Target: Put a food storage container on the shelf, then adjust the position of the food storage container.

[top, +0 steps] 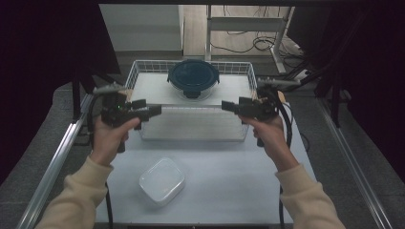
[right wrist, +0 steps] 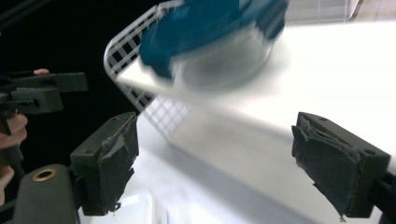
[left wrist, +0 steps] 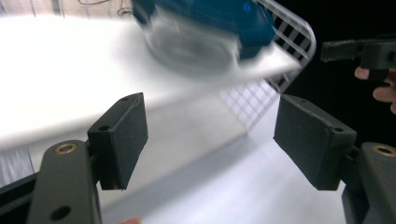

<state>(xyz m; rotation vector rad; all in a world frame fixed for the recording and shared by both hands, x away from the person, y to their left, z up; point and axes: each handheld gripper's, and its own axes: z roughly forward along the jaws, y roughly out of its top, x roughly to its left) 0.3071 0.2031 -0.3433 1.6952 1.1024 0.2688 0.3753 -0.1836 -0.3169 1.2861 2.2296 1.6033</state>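
Blue-lidded container (left wrist: 205, 32) smeared by motion blur at top of left gripper view, likewise in right gripper view, wire basket (right wrist: 126, 51) cut off by the frame's top

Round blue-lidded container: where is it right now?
In the high view the container sits inside the wire basket, at the middle of its far edge. It is beyond and between the left gripper and right gripper, touching neither.

Grey floor (top: 43, 138), black drapes (top: 43, 47) either side, cables (top: 260, 45) beyond white table (top: 229, 176).
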